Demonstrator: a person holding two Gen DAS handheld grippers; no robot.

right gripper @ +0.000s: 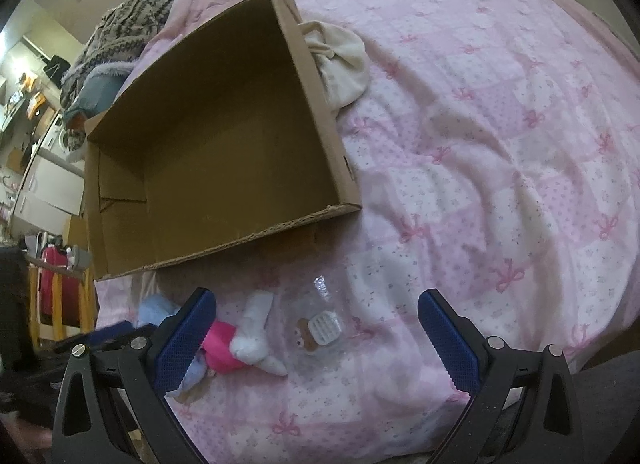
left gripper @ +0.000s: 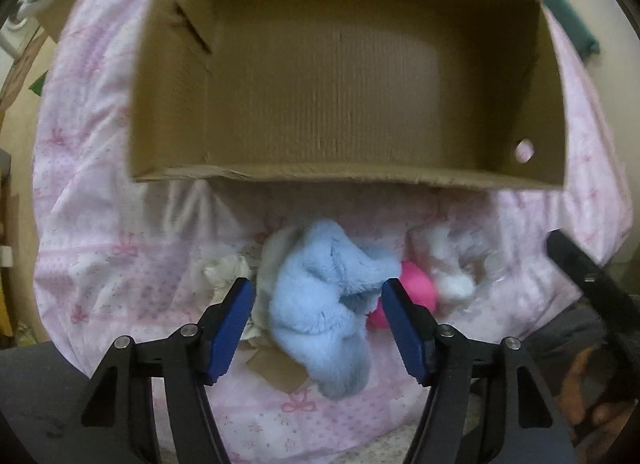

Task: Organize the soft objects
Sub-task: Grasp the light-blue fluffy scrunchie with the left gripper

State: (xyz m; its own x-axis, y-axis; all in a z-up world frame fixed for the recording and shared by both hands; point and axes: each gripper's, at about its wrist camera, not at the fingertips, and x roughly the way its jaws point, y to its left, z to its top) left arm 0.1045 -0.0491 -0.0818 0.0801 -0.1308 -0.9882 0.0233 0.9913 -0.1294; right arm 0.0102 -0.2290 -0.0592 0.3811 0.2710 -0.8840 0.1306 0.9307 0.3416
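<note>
Evidently the pick-up is underway: the left tool (left gripper: 318,324) points down over the blue plush toy (left gripper: 320,304) lying on the bed (left gripper: 100,264) just in front of the empty cardboard box (left gripper: 340,84), its jaws partly open on either side of the toy, not yet pressing it. Next it must close, lift and carry the toy over the box's near wall. The right tool (right gripper: 316,344) hangs wide open and empty near the box.

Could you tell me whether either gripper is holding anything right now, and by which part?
Nothing is held. The left gripper straddles the blue plush, fingers not pressing it. The right gripper is open.
</note>
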